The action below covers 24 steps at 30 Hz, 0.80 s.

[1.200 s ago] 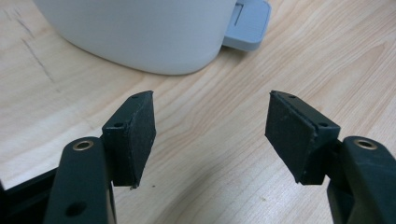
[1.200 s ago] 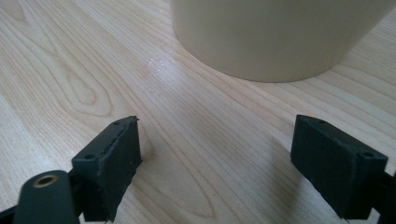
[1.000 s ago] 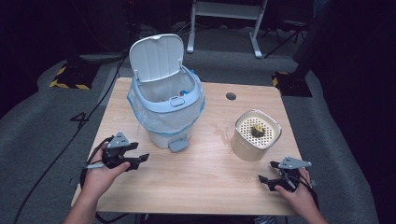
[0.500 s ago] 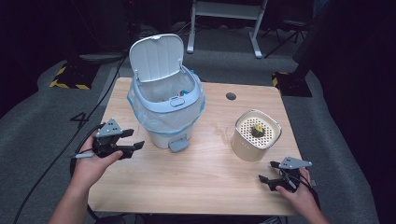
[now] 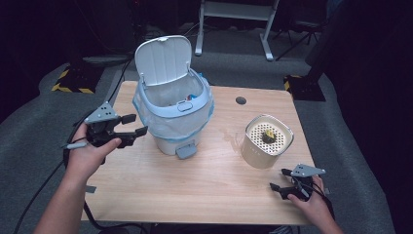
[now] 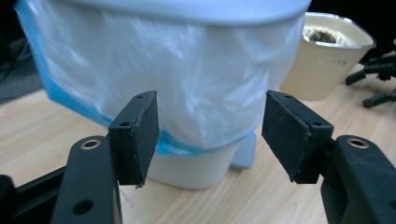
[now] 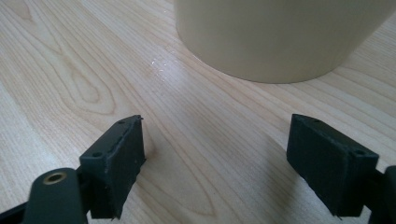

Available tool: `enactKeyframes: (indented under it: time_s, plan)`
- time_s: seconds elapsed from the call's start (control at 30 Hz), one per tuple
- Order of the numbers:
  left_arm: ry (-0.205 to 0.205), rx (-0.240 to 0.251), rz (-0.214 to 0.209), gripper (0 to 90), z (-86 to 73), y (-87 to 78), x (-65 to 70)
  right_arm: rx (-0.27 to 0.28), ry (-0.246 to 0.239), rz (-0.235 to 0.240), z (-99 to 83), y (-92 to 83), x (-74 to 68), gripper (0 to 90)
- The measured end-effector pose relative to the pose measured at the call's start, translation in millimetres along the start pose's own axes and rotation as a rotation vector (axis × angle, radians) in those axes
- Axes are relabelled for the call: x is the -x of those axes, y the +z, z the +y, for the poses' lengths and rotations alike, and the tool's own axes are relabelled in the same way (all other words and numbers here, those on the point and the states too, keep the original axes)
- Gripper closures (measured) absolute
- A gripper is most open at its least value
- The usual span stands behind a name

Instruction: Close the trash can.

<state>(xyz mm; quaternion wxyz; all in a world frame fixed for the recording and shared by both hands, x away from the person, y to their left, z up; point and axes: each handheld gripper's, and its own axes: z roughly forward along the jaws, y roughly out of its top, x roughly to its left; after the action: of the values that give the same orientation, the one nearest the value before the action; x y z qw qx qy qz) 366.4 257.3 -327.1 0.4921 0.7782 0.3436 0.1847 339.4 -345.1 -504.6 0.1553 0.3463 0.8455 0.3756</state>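
A white pedal bin (image 5: pixel 170 139) with a blue liner bag and its lid (image 5: pixel 163 61) tipped up stands at the table's middle left. My left gripper (image 5: pixel 135 125) hovers open just left of it, raised off the table, jaws pointing at the bag. In the left gripper view the bin (image 6: pixel 187 70) lies close ahead of the empty left gripper (image 6: pixel 212 126). A cream container (image 5: pixel 265 141) with a perforated top stands at the right. My right gripper (image 5: pixel 278 179) rests low near the front right edge, open; its jaws have just been closing slightly with nothing between them. In the right gripper view the container (image 7: pixel 275 37) stands ahead of the right gripper (image 7: pixel 219 158).
The bin's grey pedal (image 5: pixel 186 151) juts toward the front. A dark round hole (image 5: pixel 240 100) sits in the wooden table (image 5: pixel 195 190) behind the container. Black cables trail from both grippers over the table's edges. A metal stand (image 5: pixel 234 9) is on the floor beyond.
My left hand has lifted its gripper off the table and up beside the bin. The right hand has stayed where it was.
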Motion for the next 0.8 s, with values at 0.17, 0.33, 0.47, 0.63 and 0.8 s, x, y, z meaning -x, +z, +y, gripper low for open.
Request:
enactKeyframes:
  time_s: [0.17, 0.33, 0.47, 0.63, 0.8]
  plan:
    - [-0.011, 0.037, 0.008, 39.2, 16.5, -7.3, -4.6, 0.000, -0.001, 0.000, 0.0, 0.0, -0.1, 19.4]
    - [-0.018, 0.056, 0.013, 50.8, 32.9, -10.9, -10.4, 0.000, -0.001, 0.001, 0.0, -0.1, -0.1, 19.7]
    - [-0.016, 0.074, 0.025, 60.2, 47.9, -11.7, -16.0, 0.001, -0.001, 0.002, 0.0, -0.1, -0.1, 19.9]
    - [-0.045, 0.105, 0.058, 68.1, 65.8, -8.8, -27.7, 0.002, -0.004, 0.004, -0.1, -0.2, -0.2, 20.6]
    - [-0.090, 0.126, 0.110, 75.6, 79.6, -5.2, -38.6, 0.003, -0.005, 0.005, -0.1, -0.2, -0.2, 20.9]
